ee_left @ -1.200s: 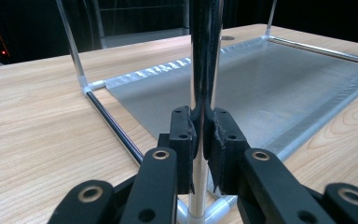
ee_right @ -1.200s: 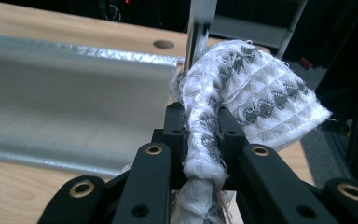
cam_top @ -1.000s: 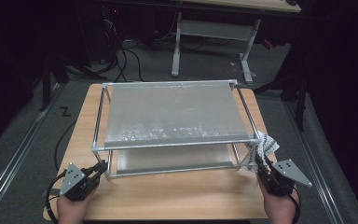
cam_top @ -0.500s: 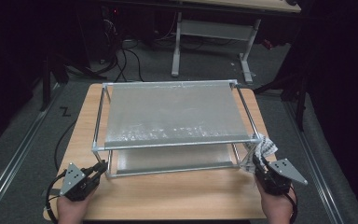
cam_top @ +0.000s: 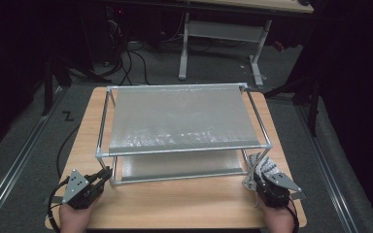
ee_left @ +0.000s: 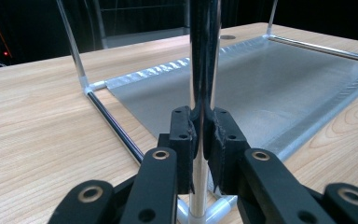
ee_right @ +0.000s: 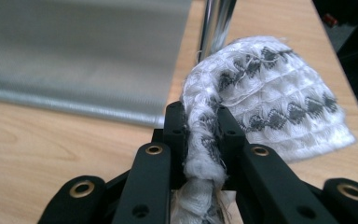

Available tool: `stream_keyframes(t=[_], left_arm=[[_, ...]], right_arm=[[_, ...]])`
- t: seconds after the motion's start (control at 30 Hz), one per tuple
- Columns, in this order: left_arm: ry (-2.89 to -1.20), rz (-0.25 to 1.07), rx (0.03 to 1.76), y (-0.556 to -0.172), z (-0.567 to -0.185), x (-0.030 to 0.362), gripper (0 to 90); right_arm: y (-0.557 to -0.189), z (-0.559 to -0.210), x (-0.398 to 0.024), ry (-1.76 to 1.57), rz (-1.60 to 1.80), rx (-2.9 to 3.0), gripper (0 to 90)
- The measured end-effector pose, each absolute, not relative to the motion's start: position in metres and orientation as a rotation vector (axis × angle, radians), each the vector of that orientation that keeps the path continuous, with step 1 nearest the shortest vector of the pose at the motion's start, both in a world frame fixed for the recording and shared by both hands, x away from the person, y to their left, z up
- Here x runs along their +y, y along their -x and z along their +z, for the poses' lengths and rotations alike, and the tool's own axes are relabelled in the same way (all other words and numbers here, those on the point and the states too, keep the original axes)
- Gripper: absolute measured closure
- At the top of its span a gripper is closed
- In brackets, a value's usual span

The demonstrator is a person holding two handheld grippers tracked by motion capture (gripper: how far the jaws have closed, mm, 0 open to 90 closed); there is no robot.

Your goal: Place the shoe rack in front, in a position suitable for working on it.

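Chrome tubing and grey mesh make up the 2-tier rack (cam_top: 179, 126) that stands in the middle of the wooden table (cam_top: 184, 204). Its upper shelf (cam_top: 182, 119) sits above a lower shelf (cam_top: 179, 165), with upright posts at the corners.

At the near left corner, the left gripper (cam_top: 103, 175) has its jaws clamped on the rack's front left post (ee_left: 204, 56). In the left gripper view the 2 black pads press against the shiny tube from both sides, low on the post, just above the corner joint on the table. The lower shelf stretches away behind the post.

At the near right corner, the right gripper (cam_top: 260, 178) holds a white cloth (cam_top: 264, 165) with a grey woven pattern. In the right gripper view the jaws are closed on a bunched fold of the cloth (ee_right: 205, 140), and the rest of it spreads out ahead of the jaws and to their right, lying on the table. The cloth lies just beside the rack's front right post (ee_right: 218, 21), outside the edge of the lower shelf. In the high view a hand is at the table's near edge behind each gripper.
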State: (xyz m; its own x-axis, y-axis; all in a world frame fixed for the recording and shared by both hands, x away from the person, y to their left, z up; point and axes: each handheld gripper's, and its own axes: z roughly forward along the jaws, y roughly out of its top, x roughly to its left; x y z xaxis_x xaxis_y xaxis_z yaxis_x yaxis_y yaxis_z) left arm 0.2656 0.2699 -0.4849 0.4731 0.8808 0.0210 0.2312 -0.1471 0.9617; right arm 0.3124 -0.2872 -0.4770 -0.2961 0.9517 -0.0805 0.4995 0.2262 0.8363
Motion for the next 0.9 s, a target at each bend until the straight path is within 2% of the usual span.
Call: stream_keyframes(t=[0.3, 0.9], left_arm=[[-1.656, 0.763, 0.971, -0.266, -0.485, 0.27, 80.5], [-1.658, 0.766, 0.969, -0.266, -0.485, 0.27, 80.4]], right_arm=[[-0.313, -0.479, -0.286, -1.337, 0.944, 1.905, 78.7], [-0.3, -0.418, -0.287, -1.214, 1.059, 1.768, 78.5]])
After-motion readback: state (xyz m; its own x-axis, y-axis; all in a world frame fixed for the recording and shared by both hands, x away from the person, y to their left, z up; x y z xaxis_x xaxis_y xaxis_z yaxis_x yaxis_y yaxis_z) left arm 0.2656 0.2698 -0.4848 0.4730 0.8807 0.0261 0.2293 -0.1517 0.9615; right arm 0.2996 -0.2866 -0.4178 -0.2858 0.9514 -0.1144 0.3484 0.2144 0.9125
